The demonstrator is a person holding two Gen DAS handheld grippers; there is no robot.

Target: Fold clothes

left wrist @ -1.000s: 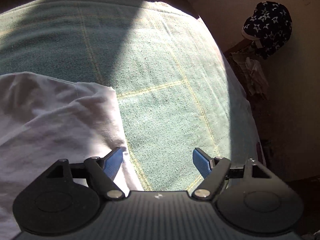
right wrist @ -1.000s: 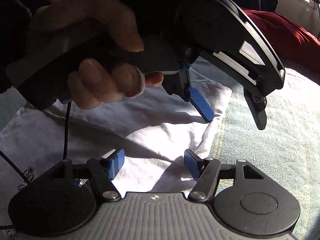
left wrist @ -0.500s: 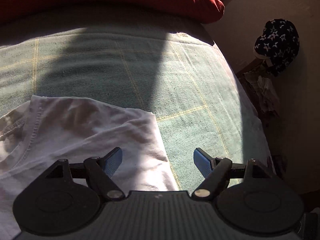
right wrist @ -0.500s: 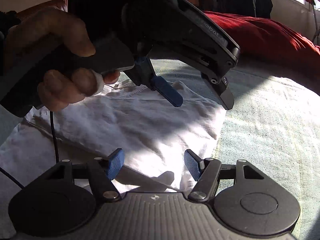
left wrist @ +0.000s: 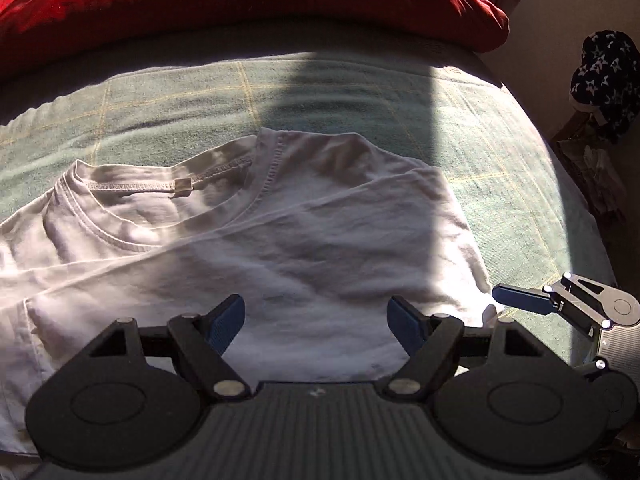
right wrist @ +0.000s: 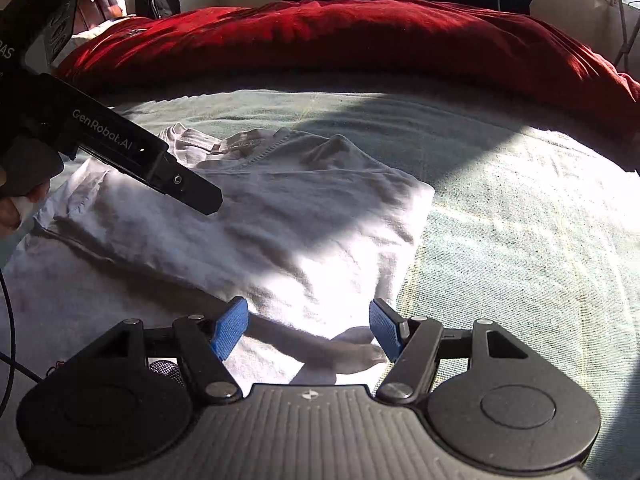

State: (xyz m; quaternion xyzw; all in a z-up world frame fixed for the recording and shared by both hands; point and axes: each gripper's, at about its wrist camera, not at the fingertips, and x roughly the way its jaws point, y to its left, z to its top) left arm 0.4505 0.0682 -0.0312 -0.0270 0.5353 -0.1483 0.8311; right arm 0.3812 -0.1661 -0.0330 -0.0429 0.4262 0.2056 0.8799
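A white T-shirt [left wrist: 320,232] lies partly folded on the green bedspread [left wrist: 500,168], its collar [left wrist: 168,188] toward the far side. My left gripper [left wrist: 316,322] hovers open over the shirt's near part, nothing between its blue pads. In the right wrist view the same T-shirt [right wrist: 288,220] spreads ahead, and my right gripper [right wrist: 308,330] is open above its near right corner. The left gripper's black body [right wrist: 120,148] reaches in from the left there, held by a hand [right wrist: 16,208]. One blue fingertip [left wrist: 520,302] of the right gripper shows at the left view's right edge.
A red blanket [right wrist: 340,40] is bunched along the far side of the bed. A dark star-patterned cloth [left wrist: 604,80] sits off the bed's right edge, above some clutter on the floor. Bare bedspread [right wrist: 520,240] stretches right of the shirt. Strong sunlight and shadow cross everything.
The left gripper has pulled back and away from the right camera, bringing the shirt's collar and the red blanket into its view. Both grippers stayed open.
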